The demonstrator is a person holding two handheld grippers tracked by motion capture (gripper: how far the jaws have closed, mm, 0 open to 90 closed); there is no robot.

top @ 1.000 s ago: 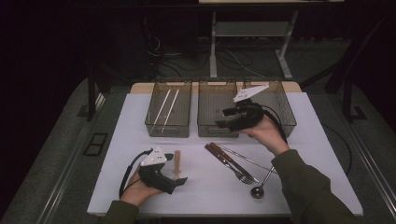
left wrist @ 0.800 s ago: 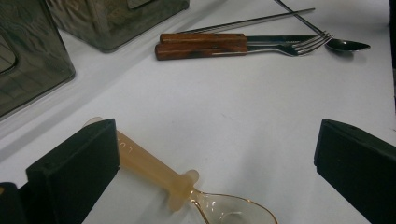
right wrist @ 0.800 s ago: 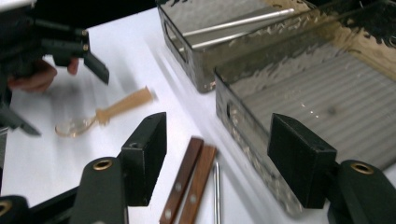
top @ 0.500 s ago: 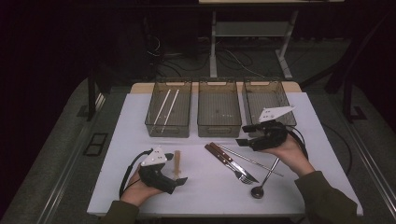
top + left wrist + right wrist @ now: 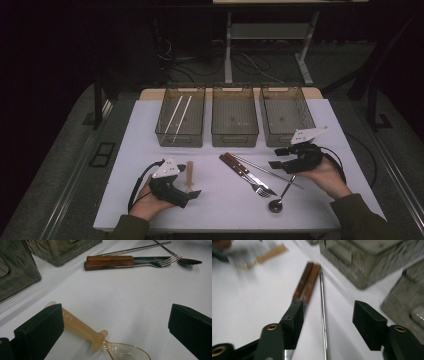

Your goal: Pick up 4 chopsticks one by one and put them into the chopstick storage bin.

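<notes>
High view. The work looks like sorting cutlery into three bins [image 5: 235, 122] at the far side of the white table [image 5: 150, 125]. Left bin already holds two pale sticks [image 5: 177, 114]. The right gripper [image 5: 276, 157] sits low, just in front of the right bin, pointing left at the cutlery pile: a wooden-handled knife [image 5: 240, 167] and fork [image 5: 248, 176] side by side, a thin metal rod [image 5: 267, 171] crossing behind them, and a metal spoon [image 5: 281, 195] nearest the person. Step in hand, as I read it: reaching for the next piece, most likely the rod.

The left gripper [image 5: 192, 195] rests on the table in front of the left bin, with a translucent amber spoon [image 5: 189, 173] touching its far side.

Left gripper view. Jaws stand wide and grip nothing. The amber spoon [image 5: 85, 331] lies flat between them, its handle end tucked behind the left pad and its bowl at the bottom edge. Knife and fork handles [image 5: 108, 262] lie well beyond.

Right gripper view. Jaws about half open, having just been closing, nothing pressed between them. The rod [image 5: 323, 315] runs lengthwise through the gap, nearer the left jaw but clear of both pads. The wooden handles [image 5: 306, 283] lie just beyond the left jaw's tip.

Next move, in my judgement: settle lower until the pads straddle the rod, then close. A thin, round rod on a flat table may roll or slip, so the pinch wants to be square across it.
</notes>
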